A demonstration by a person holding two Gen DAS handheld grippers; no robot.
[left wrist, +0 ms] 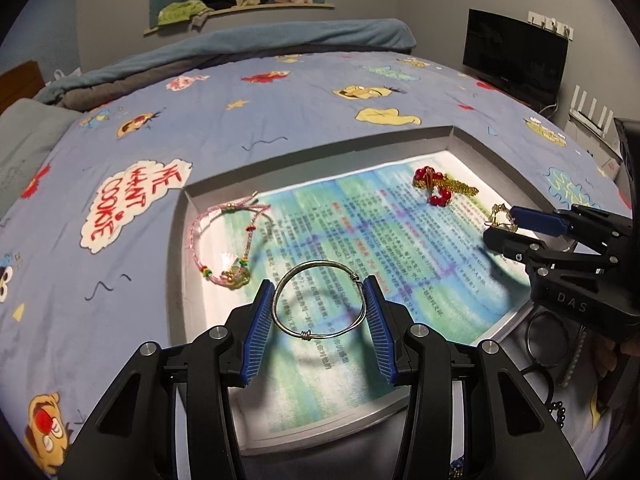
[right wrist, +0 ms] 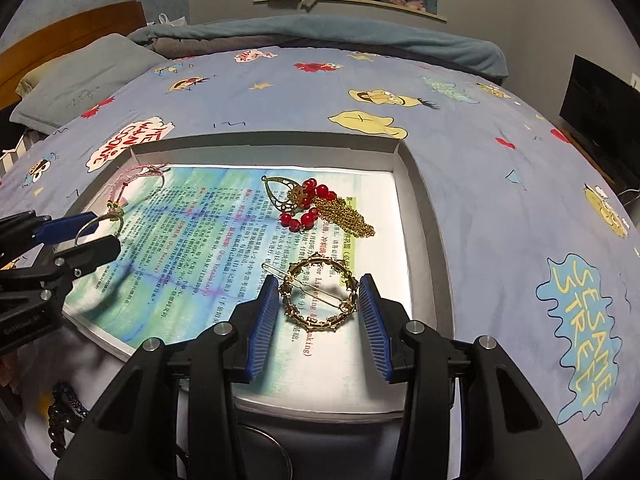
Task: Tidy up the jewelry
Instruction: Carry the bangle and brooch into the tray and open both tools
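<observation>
A shallow grey tray (left wrist: 320,148) lined with printed paper lies on the bed. My left gripper (left wrist: 319,307) is shut on a silver wire bangle (left wrist: 280,312), held above the paper. My right gripper (right wrist: 319,305) is shut on a gold ring-shaped hair clip (right wrist: 352,280) near the tray's right side; it also shows in the left wrist view (left wrist: 498,224). In the tray lie a pink braided bracelet (left wrist: 218,240) at the left and a red-bead gold-chain piece (right wrist: 316,204) at the back right.
The tray sits on a blue cartoon bedsheet (left wrist: 280,108). Dark bead bracelets (right wrist: 64,408) and dark rings (left wrist: 546,332) lie outside the tray's near edge. A pillow (right wrist: 84,76), rolled blanket (right wrist: 320,36) and a monitor (left wrist: 516,56) lie beyond.
</observation>
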